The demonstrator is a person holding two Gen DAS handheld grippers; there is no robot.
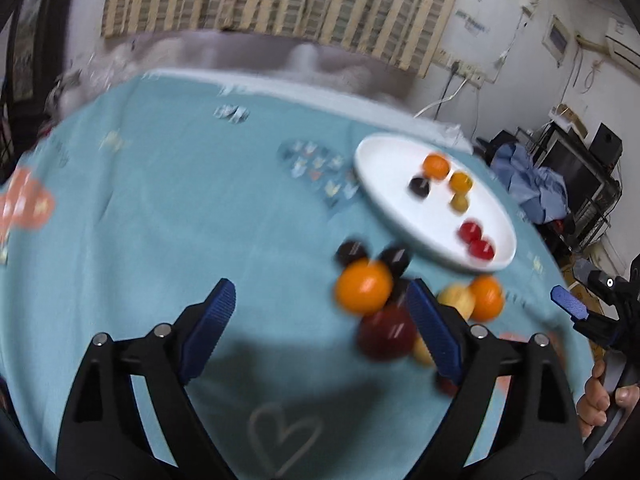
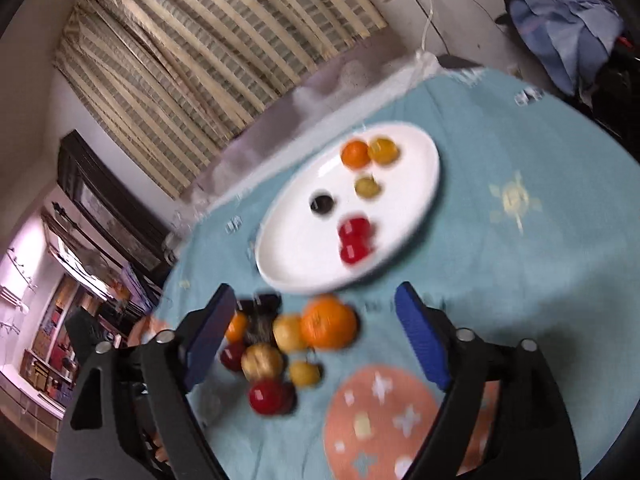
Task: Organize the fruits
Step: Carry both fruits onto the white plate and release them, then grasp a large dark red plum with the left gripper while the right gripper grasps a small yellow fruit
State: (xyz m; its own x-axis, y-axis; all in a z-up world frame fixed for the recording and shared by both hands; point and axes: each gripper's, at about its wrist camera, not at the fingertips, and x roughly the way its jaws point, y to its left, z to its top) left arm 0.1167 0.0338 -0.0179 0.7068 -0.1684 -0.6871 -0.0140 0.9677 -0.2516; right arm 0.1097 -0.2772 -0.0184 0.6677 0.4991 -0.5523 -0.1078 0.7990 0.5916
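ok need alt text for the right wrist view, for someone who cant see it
An open, empty right gripper hovers over a loose pile of fruit on a light blue tablecloth. Just beyond sits a white oval plate holding a few small orange, yellow, dark and red fruits; the image is motion-blurred.

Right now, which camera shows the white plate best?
The right wrist view: the white plate sits centered, whole rim visible, fruit spread out. The left wrist view shows the plate smaller, off to the right.

Room behind the table
Slatted blind (image 2: 208, 52) on the wall; blue cloth heap (image 1: 536, 188) past the tablecloth's (image 1: 160, 220) right edge.
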